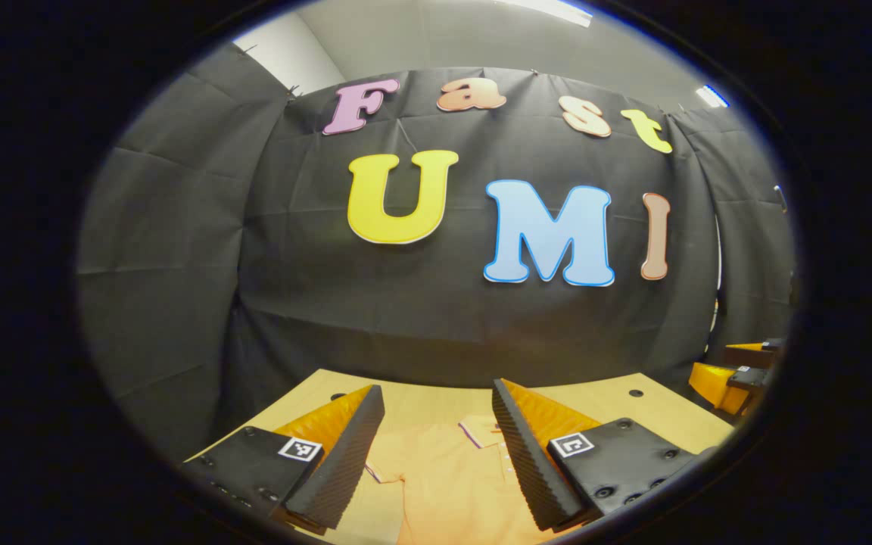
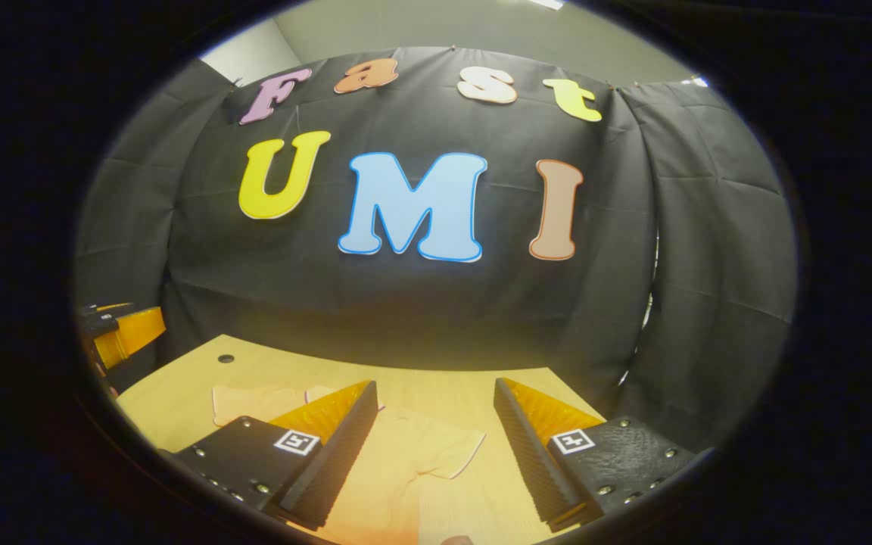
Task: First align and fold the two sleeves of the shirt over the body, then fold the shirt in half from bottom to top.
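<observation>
A pale orange polo shirt lies flat on the wooden table, its collar pointing toward the back wall. My left gripper hovers open above the shirt's chest, with nothing between its fingers. In the right gripper view the shirt spreads below my right gripper, which is also open and holds nothing. A short sleeve sticks out flat between its fingers. Another part of the shirt lies further left. Each gripper is above the cloth, apart from it.
The right gripper shows at the far right edge of the left gripper view, and the left gripper at the far left edge of the right gripper view. The table has a small dark hole. Black cloth walls close the back and sides.
</observation>
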The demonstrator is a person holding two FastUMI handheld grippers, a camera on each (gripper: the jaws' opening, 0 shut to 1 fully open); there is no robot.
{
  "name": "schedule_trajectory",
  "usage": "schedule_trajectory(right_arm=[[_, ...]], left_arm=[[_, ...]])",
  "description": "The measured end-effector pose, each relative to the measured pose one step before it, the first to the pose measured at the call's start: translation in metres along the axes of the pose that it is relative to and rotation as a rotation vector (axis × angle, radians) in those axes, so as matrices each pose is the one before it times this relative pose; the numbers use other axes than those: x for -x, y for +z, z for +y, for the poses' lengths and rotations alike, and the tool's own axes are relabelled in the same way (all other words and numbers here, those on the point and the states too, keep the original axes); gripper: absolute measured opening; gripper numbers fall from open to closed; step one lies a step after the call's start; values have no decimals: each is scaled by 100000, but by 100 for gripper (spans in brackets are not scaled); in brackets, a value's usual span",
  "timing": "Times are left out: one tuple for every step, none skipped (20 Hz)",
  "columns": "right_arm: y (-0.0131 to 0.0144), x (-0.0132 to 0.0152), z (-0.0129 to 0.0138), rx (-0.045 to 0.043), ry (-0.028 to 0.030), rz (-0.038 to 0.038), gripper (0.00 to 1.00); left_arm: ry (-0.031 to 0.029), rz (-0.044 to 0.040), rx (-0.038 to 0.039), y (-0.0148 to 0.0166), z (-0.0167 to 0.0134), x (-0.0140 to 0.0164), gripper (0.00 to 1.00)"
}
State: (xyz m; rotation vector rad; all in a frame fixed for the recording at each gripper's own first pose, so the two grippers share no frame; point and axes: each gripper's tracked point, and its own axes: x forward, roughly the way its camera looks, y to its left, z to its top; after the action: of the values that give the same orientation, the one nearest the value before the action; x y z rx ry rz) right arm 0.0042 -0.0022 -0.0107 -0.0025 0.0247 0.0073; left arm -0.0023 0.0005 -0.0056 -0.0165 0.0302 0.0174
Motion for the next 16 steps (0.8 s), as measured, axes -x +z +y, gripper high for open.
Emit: schedule_trajectory(right_arm=[[-40, -116, -13, 53, 127, 224, 96], [-77, -210, -71, 109, 116, 137, 96], [-27, -201, -75, 82, 125, 280, 96], [-238, -285, -109, -40, 51, 384, 96], [-139, -264, -140, -137, -16, 473, 96], [-306, -338, -169, -280, -51, 834, 96], [-69, -329, -61, -131, 557, 382, 96], [-217, -340, -51, -258, 468, 347, 96], [-195, -488, -221, -361, -244, 108, 96], [-244, -621, -265, 117, -431, -89, 96], [-300, -765, -234, 408, -414, 789, 96], [-746, -734, -263, 151, -310, 1603, 96], [-445, -822, -307, -217, -215, 1288, 96], [-534, -934, -250, -335, -106, 1492, 96], [-527, -878, -387, -125, -198, 1884, 96], [-773, -922, -564, 200, -775, 1765, 96]], left_arm=[[245, 46, -49, 20, 24, 31, 94], [348, 3, -158, 34, 51, 0, 94], [267, -93, -206, 6, 9, 17, 94], [28, -83, -209, -48, -55, 94, 94], [74, 84, -38, -47, -38, 38, 94], [123, 188, 28, -52, 33, 20, 94], [317, 116, 125, -60, 25, -13, 94], [262, -105, 320, -101, -58, 147, 94], [-175, 224, 249, -227, -206, 207, 94], [273, 240, 60, -110, -111, -178, 94], [-43, 26, -40, -9, -212, -149, 94], [-75, 171, -196, -27, -179, -200, 94], [7, 75, -418, -83, -173, -177, 94], [54, 9, -287, -77, -66, -116, 94], [239, -58, -122, 93, -54, -105, 94], [214, -29, -271, -11, -114, -41, 94]])
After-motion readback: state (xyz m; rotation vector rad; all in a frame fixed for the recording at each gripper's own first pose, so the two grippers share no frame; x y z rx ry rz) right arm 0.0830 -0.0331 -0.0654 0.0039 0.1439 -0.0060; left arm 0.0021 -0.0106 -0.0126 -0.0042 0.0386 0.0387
